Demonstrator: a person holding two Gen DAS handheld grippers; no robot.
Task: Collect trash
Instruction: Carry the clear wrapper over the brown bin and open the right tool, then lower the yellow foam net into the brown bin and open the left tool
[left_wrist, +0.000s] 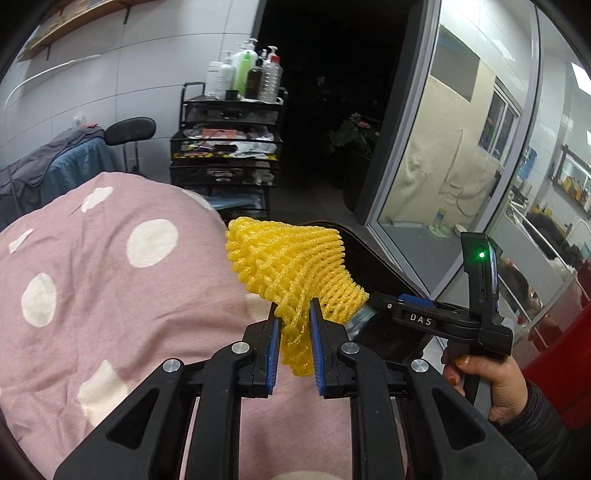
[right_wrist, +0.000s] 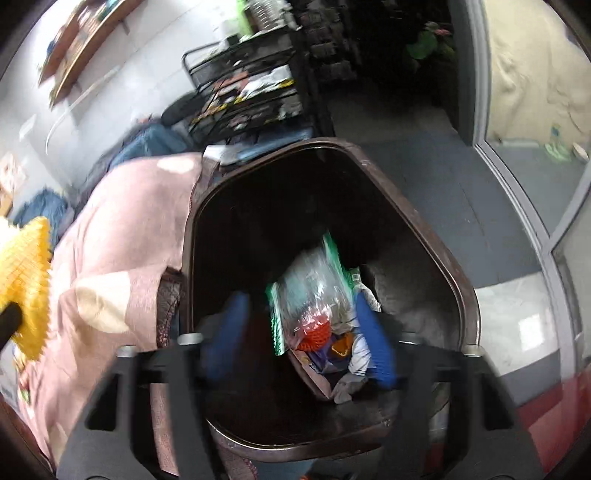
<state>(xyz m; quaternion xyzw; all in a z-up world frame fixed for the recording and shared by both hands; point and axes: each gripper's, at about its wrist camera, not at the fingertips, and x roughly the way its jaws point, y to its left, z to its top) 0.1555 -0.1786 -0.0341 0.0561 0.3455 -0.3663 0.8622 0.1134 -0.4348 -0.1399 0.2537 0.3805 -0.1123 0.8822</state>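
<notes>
left tongs (left_wrist: 293, 332) pinch yellow foam net (left_wrist: 284, 262); right tongs (right_wrist: 299, 332) gape over bin (right_wrist: 458, 280).

A beauty or hair salon is suggested. A black wire trolley (left_wrist: 225, 144) is parked against a white panelled wall, its top crowded with pump bottles (left_wrist: 245, 70) and its trays filled with small supplies. A black padded headrest (left_wrist: 130, 130) is seen beside it, with blue and grey cloths (left_wrist: 51, 166) draped nearby. A wooden shelf (left_wrist: 74, 22) is mounted high up, and a glass door (left_wrist: 443, 147) is set in a grey frame
</notes>
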